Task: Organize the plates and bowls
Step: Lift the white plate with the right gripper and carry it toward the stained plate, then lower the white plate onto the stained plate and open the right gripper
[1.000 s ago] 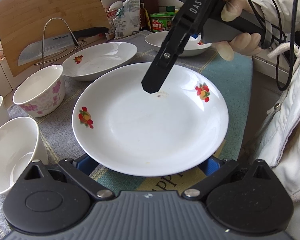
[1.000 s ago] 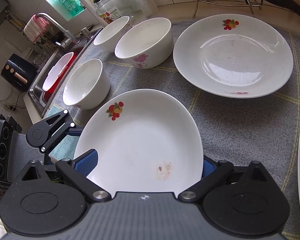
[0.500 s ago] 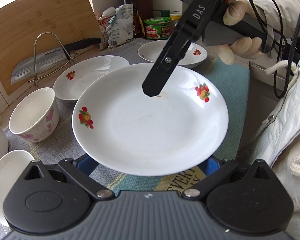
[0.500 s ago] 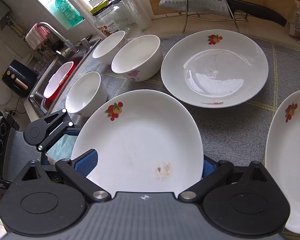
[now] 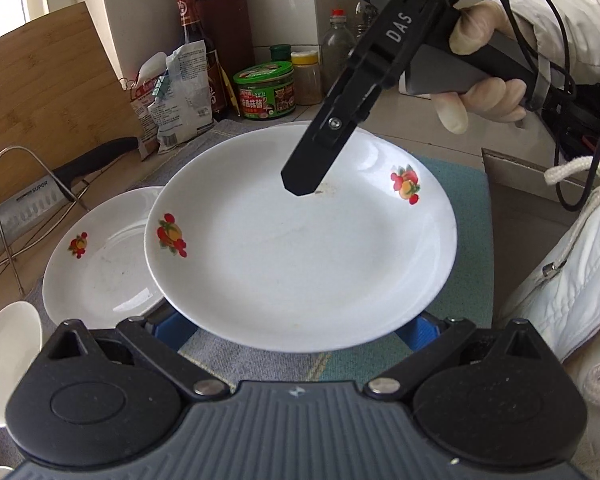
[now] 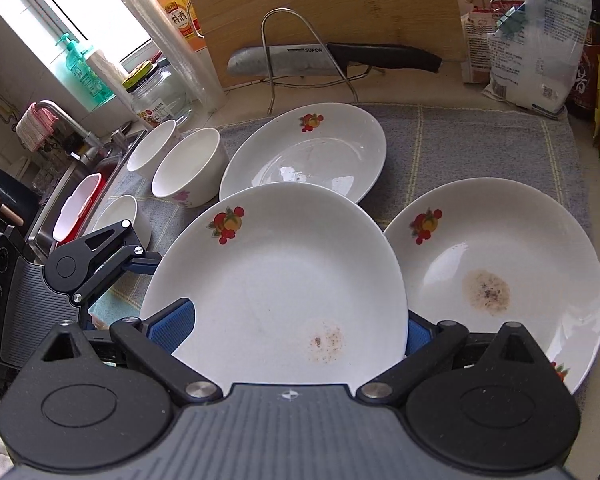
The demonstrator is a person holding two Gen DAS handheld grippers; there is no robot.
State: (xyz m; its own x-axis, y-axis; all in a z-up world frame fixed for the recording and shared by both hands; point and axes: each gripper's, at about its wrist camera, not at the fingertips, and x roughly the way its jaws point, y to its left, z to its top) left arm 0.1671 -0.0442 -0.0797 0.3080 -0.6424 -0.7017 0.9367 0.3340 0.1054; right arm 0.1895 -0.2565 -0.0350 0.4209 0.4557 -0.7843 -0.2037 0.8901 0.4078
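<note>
Held the carried plate between two tools, off the cloth and roughly level. Gripped its 6 o'clock rim, in the left wrist view, with the left gripper – fingers set wide, blue pads pressed against the rim's edge on either side. Met at 12 o'clock there by one black finger of the right gripper, tip down on the white surface just beside a faint brown stain. Clamped likewise in the right wrist view, pads wide apart and tight to the near rim at 6 o'clock, with the left tool biting the same rim at 9 o'clock. Overlapped, in that view, the near edge of the rear plate at 12 o'clock and the left edge of the stained plate at 3 o'clock; could not tell how high above them. Crowded at 10 o'clock by three bowls, close together along the left end of the grey mat, beside the sink. Left bare mat at 1 o'clock, between the rear plate and the bags at the wall – the widest open patch. Bounded at 12 o'clock by a wire rack carrying a knife, with a cutting board upright behind.
</note>
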